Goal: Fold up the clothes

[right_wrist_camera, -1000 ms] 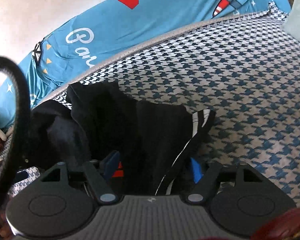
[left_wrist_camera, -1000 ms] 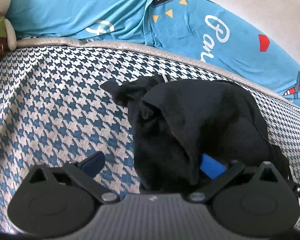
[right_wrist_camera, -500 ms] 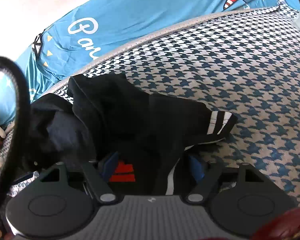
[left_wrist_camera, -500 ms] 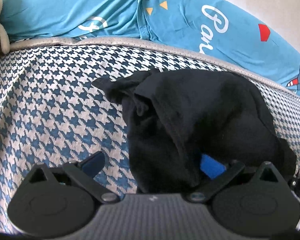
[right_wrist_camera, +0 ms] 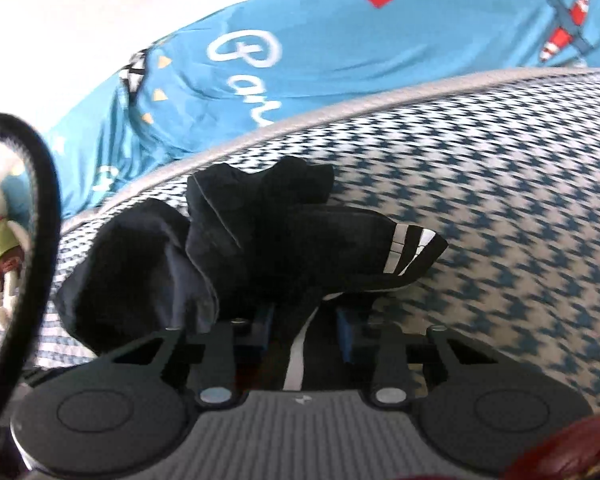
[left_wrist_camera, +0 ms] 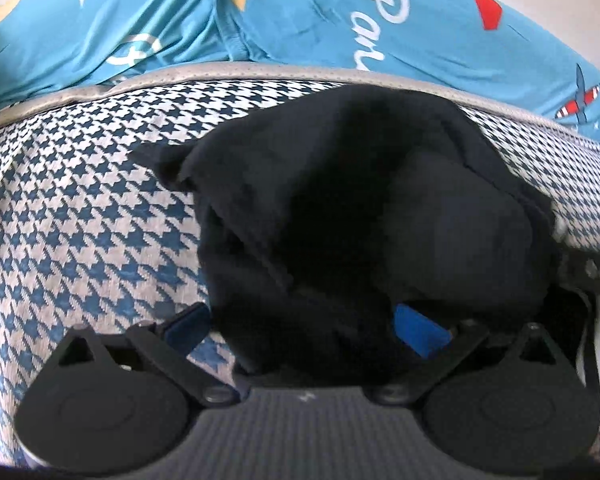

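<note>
A crumpled black garment point(left_wrist_camera: 360, 208) lies bunched on the blue-and-white houndstooth cover point(left_wrist_camera: 80, 220). In the right wrist view the same garment point(right_wrist_camera: 260, 240) shows white stripes at one cuff point(right_wrist_camera: 410, 252). My left gripper point(left_wrist_camera: 304, 324) is open, its blue pads wide apart, with the cloth's near edge lying between them. My right gripper point(right_wrist_camera: 306, 330) has its pads close together, shut on a fold of the black garment with a white stripe running down between them.
A bright blue printed sheet point(left_wrist_camera: 300, 20) lies along the back behind the cover's grey piping. A stuffed rabbit toy point(right_wrist_camera: 0, 240) sits at the far left of the right wrist view. A black cable point(right_wrist_camera: 40, 200) arcs across that view's left side.
My right gripper's pads have closed in on the cloth. Both grippers moved forward toward the back edge. The garment is pushed into a tighter heap and its striped cuff has shifted right.
</note>
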`<state>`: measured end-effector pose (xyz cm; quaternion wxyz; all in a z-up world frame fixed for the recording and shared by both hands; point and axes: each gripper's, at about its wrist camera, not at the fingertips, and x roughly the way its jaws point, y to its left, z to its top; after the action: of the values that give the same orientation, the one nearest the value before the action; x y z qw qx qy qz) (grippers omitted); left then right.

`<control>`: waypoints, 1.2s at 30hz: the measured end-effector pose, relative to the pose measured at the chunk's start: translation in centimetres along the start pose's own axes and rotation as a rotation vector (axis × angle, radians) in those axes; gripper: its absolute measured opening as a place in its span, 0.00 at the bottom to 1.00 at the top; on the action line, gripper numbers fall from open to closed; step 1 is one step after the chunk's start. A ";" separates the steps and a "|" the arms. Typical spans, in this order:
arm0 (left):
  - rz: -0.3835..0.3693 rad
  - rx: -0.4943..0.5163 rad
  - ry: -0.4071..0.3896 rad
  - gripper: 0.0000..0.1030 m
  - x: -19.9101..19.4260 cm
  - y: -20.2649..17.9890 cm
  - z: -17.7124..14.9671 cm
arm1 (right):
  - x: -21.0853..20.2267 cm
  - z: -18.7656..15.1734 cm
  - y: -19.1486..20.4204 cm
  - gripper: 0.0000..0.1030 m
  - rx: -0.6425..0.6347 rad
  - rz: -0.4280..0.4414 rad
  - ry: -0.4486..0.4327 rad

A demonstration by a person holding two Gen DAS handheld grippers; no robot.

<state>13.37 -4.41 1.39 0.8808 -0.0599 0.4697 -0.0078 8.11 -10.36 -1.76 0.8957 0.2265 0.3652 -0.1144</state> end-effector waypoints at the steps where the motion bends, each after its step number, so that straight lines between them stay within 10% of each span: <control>1: -0.003 0.006 0.000 0.99 0.0 -0.1 0.0 | 0.2 0.2 0.2 0.29 -0.005 0.022 0.000; 13: -0.027 0.043 -0.101 0.99 -5.0 0.7 0.7 | 0.9 0.7 3.1 0.29 -0.104 0.116 -0.018; 19: -0.025 -0.013 -0.172 1.00 -6.8 2.7 2.0 | 0.0 1.0 2.2 0.55 -0.072 0.039 -0.021; 36: 0.021 -0.188 -0.119 1.00 -1.9 7.3 4.2 | -4.9 -1.2 2.1 0.83 -0.127 0.047 0.041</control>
<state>15.48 3.33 4.43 0.8976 -0.1377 0.4159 0.0492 4.71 -7.75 1.62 0.9031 0.1799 0.3845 -0.0654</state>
